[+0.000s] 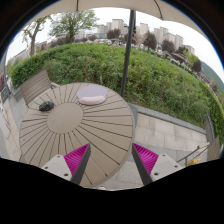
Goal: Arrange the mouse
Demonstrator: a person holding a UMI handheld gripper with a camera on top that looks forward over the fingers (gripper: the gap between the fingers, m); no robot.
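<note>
Your gripper [109,160] hovers above the near rim of a round slatted table [100,128], its jaws spread wide with nothing between them. The mouse [46,105], small and dark, sits well beyond the jaws and off to their left, near the table's far left edge. Its long axis is too small to judge. A pale oval pad [92,96] lies beyond the jaws, right of the mouse, apart from it.

Bare slats of the round table [95,125] lie ahead; mouse [46,105] and pale pad [92,96] occupy its far side.
</note>
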